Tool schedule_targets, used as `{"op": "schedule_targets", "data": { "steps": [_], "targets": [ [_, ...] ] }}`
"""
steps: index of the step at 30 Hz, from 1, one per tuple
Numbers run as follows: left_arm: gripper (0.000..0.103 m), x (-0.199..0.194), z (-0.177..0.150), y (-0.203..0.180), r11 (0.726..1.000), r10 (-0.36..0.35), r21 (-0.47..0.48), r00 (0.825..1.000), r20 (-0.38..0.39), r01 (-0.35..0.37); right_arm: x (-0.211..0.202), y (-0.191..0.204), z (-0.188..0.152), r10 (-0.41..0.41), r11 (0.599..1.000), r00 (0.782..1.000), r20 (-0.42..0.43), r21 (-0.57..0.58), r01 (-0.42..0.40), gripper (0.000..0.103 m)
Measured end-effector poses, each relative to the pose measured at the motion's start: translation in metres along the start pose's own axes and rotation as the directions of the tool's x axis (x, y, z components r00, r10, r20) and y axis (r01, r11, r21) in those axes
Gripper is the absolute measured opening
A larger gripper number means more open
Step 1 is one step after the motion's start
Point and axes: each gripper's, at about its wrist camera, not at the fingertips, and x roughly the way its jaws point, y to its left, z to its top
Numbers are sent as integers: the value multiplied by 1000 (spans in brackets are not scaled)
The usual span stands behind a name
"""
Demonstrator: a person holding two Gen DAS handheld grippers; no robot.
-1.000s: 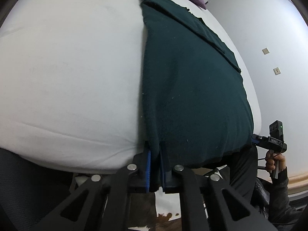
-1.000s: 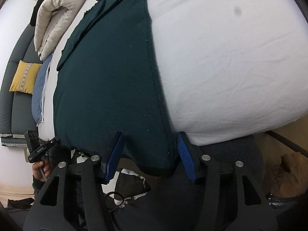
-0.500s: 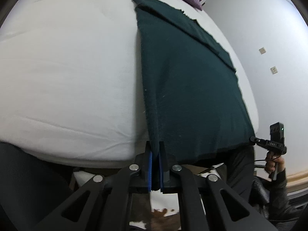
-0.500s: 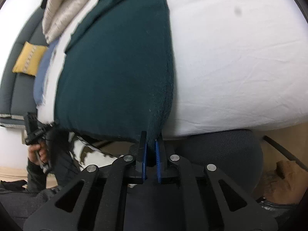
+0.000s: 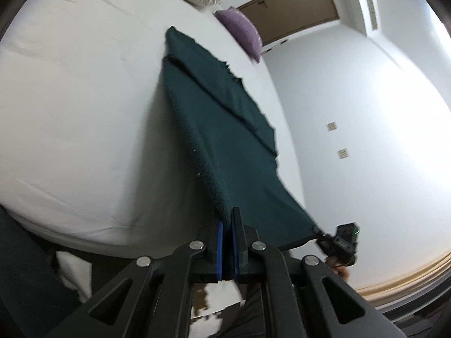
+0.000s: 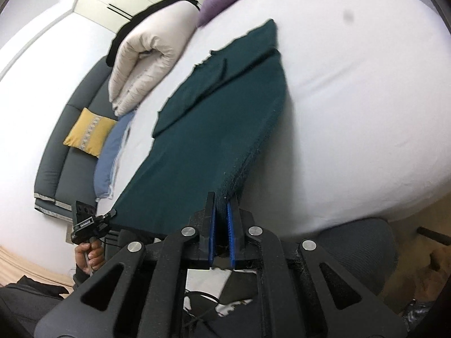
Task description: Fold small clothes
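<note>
Left wrist: green garment [image 5: 225, 129] corner apparently pinched between jaws.

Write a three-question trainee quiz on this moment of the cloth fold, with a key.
1. True or false: the left gripper is shut on the green cloth.
2. What does the right gripper pinch? A) purple cushion B) green cloth C) yellow cushion
3. Fill in: the cloth's far end rests on the white ____.

Key: 1 true. 2 B, a near corner of the cloth. 3 bed.
</note>
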Motion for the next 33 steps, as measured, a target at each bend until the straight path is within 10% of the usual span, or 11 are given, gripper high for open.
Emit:
{"op": "schedule_targets", "data": {
  "steps": [17,33],
  "targets": [
    [5,-5,58,-6,961,-226,-128,962,156,246,2,21,78,119,992,980,157,16,-123,6],
    [5,77,228,-5,963,-170,-163,953,250,215,95,11,257,15,991,958,286,124,-52,6]
  ]
}}
